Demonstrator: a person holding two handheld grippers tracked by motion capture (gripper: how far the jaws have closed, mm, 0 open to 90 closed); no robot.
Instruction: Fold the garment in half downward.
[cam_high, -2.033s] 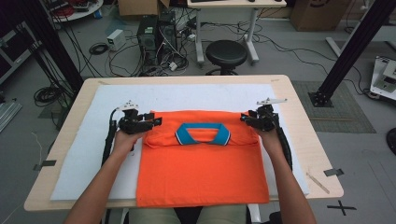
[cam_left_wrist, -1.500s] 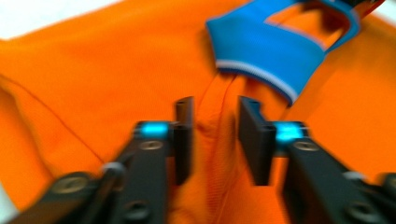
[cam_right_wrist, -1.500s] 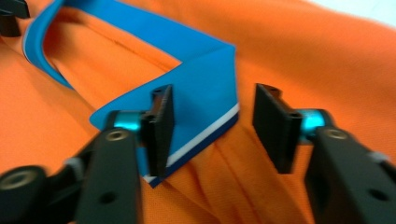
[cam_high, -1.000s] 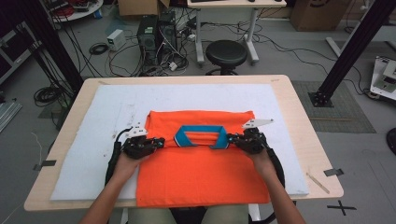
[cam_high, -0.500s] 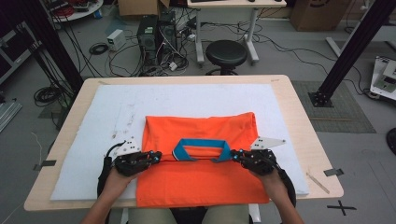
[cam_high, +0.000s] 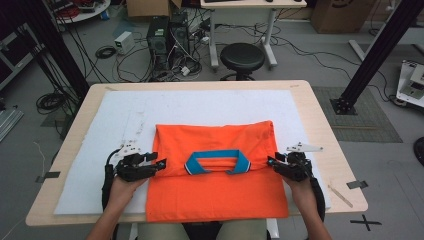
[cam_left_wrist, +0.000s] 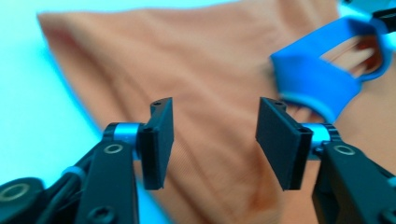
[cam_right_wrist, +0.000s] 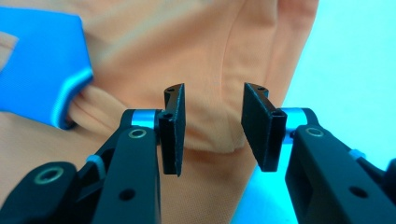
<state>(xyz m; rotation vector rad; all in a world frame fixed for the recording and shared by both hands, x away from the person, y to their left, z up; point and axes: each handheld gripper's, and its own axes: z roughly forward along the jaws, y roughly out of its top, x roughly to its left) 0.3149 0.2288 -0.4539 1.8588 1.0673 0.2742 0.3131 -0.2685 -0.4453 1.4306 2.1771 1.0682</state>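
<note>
On white mat (cam_high: 210, 107): folded orange shirt (cam_high: 215, 165), blue collar (cam_high: 217, 161) facing up. Left gripper (cam_high: 161, 164) and right gripper (cam_high: 270, 161) at fold ends, jaws just opened, cloth released.

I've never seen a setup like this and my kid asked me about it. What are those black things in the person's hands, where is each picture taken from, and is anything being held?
A person sits at a table covered by a white mat, with hand-held tongs in each hand, no robot arm. The high view looks down from above: the left tongs sit at the left edge of an orange shirt, the right tongs at its right edge. The shirt, with a blue collar, lies folded over on itself. The other two pictures come from small cameras riding on the tongs, looking along their black jaws. In both, the left tongs and right tongs stand open over the fabric, having just been opening. Nothing is gripped; no cloth is between the pads.
</note>
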